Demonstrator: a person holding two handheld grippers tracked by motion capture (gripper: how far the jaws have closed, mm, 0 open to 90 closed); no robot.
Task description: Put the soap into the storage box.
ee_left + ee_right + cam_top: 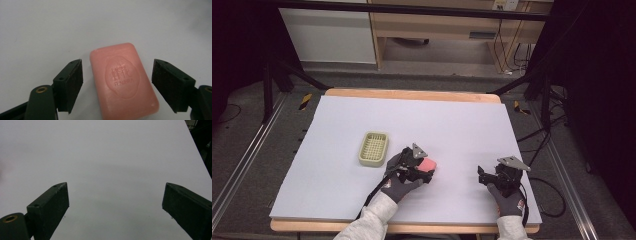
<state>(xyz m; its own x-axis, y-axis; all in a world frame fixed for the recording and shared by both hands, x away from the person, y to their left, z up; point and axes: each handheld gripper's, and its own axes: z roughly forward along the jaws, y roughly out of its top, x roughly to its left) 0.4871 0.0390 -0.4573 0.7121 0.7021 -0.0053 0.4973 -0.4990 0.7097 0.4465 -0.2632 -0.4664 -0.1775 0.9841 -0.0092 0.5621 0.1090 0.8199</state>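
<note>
A pink bar of soap [123,81] with a stamped emblem lies flat on the white table sheet [422,125]. My left gripper [117,80] is open around it, one jaw on each side, neither touching it. In the high view the soap [429,164] shows just past the left gripper [421,172], near the table's front middle. My right gripper [115,205] is open over bare sheet, with nothing between its jaws; the high view has the right gripper [487,176] at the front right.
A pale green slotted soap dish [373,148] sits left of the soap, a short way behind the left hand. The wooden table edge [412,93] runs along the back. Black frame legs and cables stand beyond the table on both sides.
</note>
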